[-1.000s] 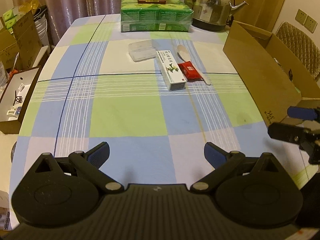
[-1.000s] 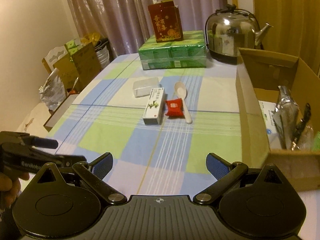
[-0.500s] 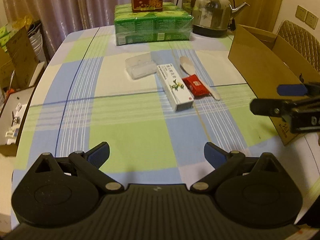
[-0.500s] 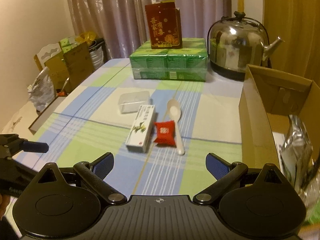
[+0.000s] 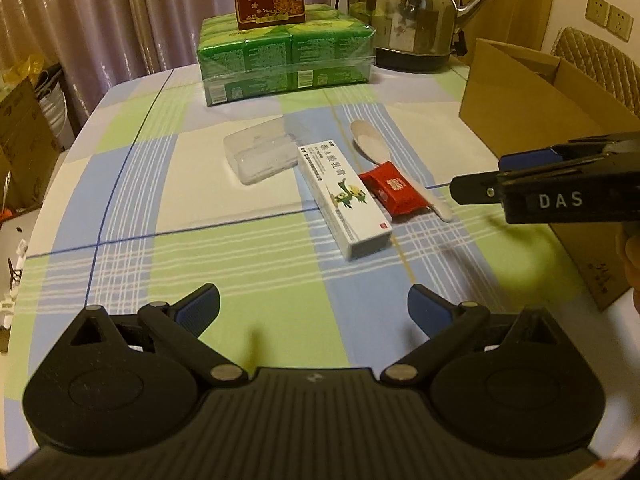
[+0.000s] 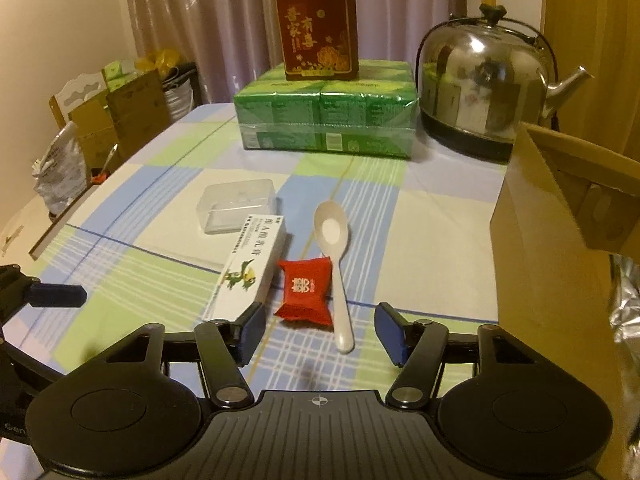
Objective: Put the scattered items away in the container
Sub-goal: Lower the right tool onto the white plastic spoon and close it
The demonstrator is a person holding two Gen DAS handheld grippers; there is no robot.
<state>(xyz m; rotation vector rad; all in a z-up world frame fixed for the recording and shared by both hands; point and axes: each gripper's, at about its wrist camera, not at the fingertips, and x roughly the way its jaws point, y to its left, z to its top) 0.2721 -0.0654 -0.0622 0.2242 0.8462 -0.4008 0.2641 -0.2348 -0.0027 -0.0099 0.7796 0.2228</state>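
Note:
A red packet (image 6: pixel 306 294) lies on the checked tablecloth between a white medicine box (image 6: pixel 250 266) and a white spoon (image 6: pixel 334 256), with a clear plastic case (image 6: pixel 236 206) behind. My right gripper (image 6: pixel 320 334) is open, its jaws partly narrowed, just short of the red packet. My left gripper (image 5: pixel 314 308) is open and empty, farther back from the items; the packet (image 5: pixel 392 194), box (image 5: pixel 344 196), spoon (image 5: pixel 372 146) and case (image 5: pixel 260 154) show there too. The cardboard box (image 6: pixel 560 240) stands at the right.
A green wrapped pack (image 6: pixel 326 124) with a red carton (image 6: pixel 316 28) on top and a steel kettle (image 6: pixel 486 84) stand at the table's far end. Cardboard boxes and bags (image 6: pixel 100 128) stand off the left edge. Foil bags (image 6: pixel 626 308) lie inside the cardboard box.
Both grippers have moved forward toward the items. The right gripper has come close to the red packet and its jaws have narrowed. The left jaws stay wide.

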